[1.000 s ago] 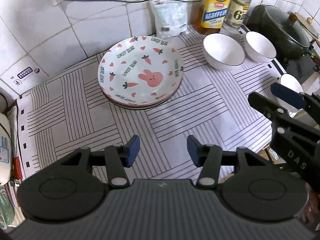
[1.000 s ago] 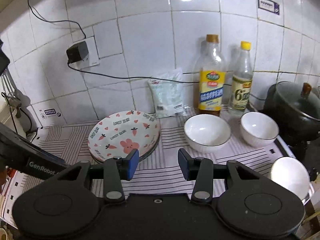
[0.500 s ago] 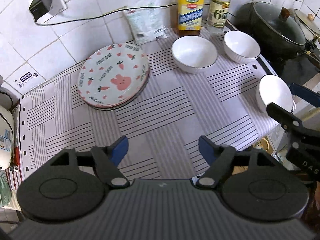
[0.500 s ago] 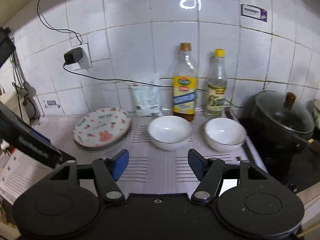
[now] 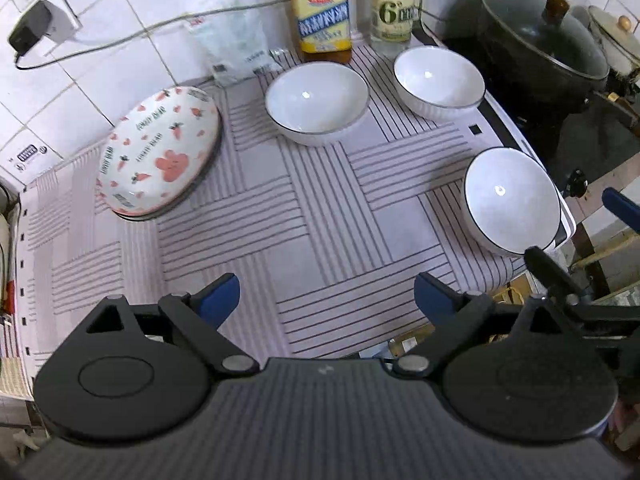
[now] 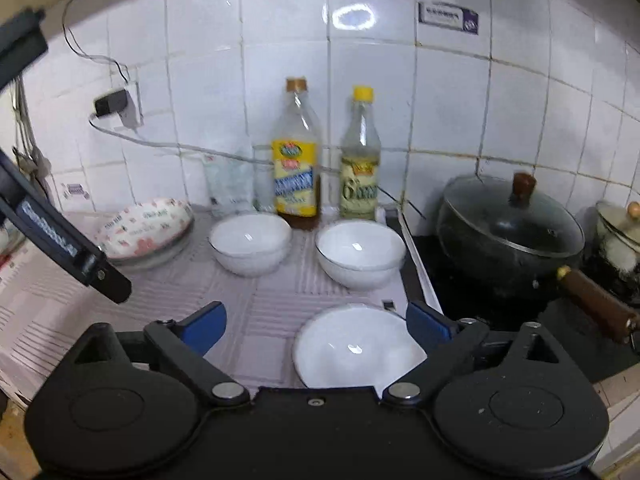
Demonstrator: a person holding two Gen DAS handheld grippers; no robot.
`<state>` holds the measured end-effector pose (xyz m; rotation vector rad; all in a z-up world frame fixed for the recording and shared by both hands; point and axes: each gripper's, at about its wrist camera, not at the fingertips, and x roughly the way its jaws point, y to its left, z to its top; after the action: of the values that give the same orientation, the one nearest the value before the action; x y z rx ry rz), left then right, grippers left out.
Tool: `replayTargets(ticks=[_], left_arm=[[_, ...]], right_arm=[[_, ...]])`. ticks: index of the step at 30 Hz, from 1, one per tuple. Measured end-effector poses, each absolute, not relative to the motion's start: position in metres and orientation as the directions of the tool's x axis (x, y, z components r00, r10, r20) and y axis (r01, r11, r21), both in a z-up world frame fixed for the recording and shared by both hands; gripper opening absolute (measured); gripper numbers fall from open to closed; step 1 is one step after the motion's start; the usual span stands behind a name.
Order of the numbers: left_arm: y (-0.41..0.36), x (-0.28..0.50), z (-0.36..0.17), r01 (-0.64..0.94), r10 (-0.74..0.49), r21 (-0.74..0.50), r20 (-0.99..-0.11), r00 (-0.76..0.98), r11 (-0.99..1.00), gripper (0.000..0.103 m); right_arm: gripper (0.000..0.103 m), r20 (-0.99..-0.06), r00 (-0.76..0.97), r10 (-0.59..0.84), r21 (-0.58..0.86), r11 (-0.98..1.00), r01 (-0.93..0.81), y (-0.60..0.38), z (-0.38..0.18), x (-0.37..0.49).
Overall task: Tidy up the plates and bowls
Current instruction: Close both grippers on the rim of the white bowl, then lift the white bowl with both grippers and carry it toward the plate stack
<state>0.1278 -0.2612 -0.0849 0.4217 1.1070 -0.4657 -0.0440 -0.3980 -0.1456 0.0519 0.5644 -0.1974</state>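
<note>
Approaching nearest bowl point(image 6: 352, 346) with right gripper point(image 6: 316, 326), fingers wide, empty; left gripper point(image 5: 326, 298) also wide. Rim grasp is needed next, likely for stacking.

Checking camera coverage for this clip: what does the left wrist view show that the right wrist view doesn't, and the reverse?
Only the left wrist view: the mat's near edge and the bunny printed on the top plate.

Only the right wrist view: the bottle caps, a wall sticker and the pot handle.

Both: the plate stack, three white bowls, with the nearest at the mat's right edge, two bottles, the pot and charger. Left gripper and right gripper are open and empty.
</note>
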Motion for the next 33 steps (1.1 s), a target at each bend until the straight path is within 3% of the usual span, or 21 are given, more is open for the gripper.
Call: replayTargets(ticks=[18, 23, 25, 29, 31, 33], left_arm=[[-0.349, 0.139, -0.149, 0.570, -0.231, -0.040, -0.936, 0.266, 0.821, 0.095], [-0.366, 0.142, -0.172, 0.585, -0.237, -0.057, -0.942, 0.237, 0.809, 0.088], [-0.370, 0.144, -0.180, 0.590, -0.240, -0.068, -0.946, 0.219, 0.805, 0.066], [-0.374, 0.146, -0.189, 0.596, -0.268, -0.110, -0.946, 0.183, 0.796, 0.040], [-0.375, 0.146, -0.190, 0.600, -0.293, -0.143, -0.942, 0.161, 0.788, 0.022], [-0.377, 0.146, -0.190, 0.598, -0.303, -0.162, -0.942, 0.143, 0.785, 0.013]], right_arm=[[0.100, -0.640, 0.754, -0.145, 0.044, 0.973, 0.224, -0.429, -0.233, -0.030], [0.100, -0.638, 0.756, -0.145, 0.054, 0.971, 0.232, -0.435, -0.248, -0.018], [0.100, -0.626, 0.769, -0.125, 0.072, 0.973, 0.217, -0.438, -0.251, -0.015], [0.102, -0.618, 0.779, -0.103, 0.099, 0.973, 0.207, -0.441, -0.254, -0.009], [0.102, -0.612, 0.785, -0.097, 0.111, 0.972, 0.207, -0.441, -0.255, -0.008], [0.102, -0.609, 0.787, -0.094, 0.116, 0.972, 0.206, -0.440, -0.256, -0.008]])
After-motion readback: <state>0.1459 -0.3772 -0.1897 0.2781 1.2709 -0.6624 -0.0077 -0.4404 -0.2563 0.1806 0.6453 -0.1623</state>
